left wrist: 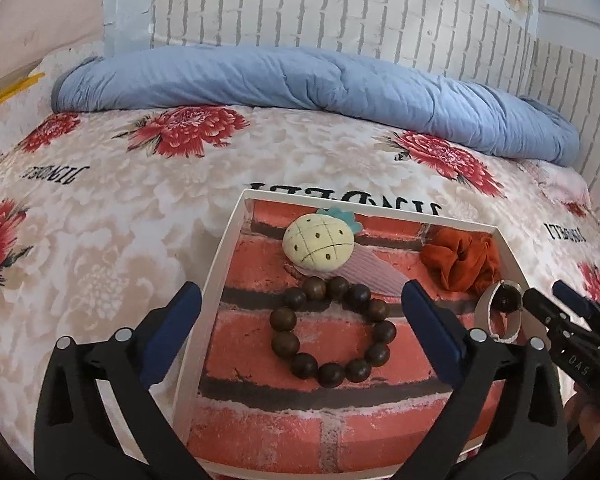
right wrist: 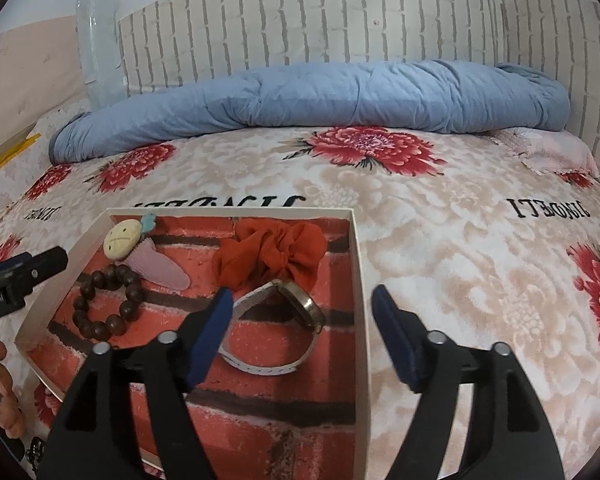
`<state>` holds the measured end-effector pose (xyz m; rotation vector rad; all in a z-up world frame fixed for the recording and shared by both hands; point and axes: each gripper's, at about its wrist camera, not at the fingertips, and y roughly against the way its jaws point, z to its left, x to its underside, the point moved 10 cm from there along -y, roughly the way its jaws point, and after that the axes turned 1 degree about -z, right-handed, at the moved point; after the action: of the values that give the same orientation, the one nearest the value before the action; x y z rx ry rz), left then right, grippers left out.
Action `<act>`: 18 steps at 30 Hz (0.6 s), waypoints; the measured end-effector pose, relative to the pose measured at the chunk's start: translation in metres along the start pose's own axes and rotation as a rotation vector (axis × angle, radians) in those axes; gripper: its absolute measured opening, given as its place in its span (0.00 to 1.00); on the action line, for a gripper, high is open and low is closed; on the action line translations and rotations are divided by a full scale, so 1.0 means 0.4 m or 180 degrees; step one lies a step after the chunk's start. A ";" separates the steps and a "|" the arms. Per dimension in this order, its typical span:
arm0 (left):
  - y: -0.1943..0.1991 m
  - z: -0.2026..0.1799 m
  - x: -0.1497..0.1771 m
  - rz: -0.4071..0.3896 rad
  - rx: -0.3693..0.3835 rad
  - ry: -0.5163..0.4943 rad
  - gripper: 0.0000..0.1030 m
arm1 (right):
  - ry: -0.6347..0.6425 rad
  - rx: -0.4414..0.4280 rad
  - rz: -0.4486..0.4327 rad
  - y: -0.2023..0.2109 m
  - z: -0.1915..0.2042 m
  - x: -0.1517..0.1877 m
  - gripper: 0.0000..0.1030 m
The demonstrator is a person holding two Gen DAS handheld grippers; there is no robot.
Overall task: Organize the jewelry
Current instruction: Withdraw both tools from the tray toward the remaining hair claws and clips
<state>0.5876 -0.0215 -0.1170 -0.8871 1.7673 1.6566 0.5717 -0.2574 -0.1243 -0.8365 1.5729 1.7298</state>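
Brick-print lining covers the floor of the shallow white tray [left wrist: 220, 264] that sits on the floral bedspread [left wrist: 100, 208], and that's where all the jewelry is right now. Wooden bead bracelet [left wrist: 332, 330] lies flat as a loop near the tray's left wall, with the pineapple hair clip [left wrist: 320, 248] touching it on the far side, toward the far left corner. Orange scrunchie [right wrist: 270, 254] is bunched against the far edge, more to the right corner, and the watch [right wrist: 278, 326] stands on its strap just in front of it, near the right wall. My guess is everything got spread out so each piece has its own spot and nothing tangles. Left gripper [left wrist: 300, 334] is spread wide with the bracelet lying between its fingers, not touched by the pads, so it looks let go rather than held. Right gripper [right wrist: 302, 330] is also spread, the watch sitting loose between its fingers with clear air on both sides. Both point down into the tray at an angle. Looks to me like the sorting is pretty much finished. Rolled blue quilt [right wrist: 320, 96] lies along the far edge of the bed.
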 end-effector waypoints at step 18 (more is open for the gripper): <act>0.075 -0.043 -0.014 -0.0152 -0.0132 -0.0290 0.95 | -0.0227 0.0067 -0.0033 0.029 -0.054 0.007 0.84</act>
<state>0.5684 -0.0373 -0.0924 -0.8520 1.6441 1.6816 0.5615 -0.2794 -0.1217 -0.7629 1.5346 1.7142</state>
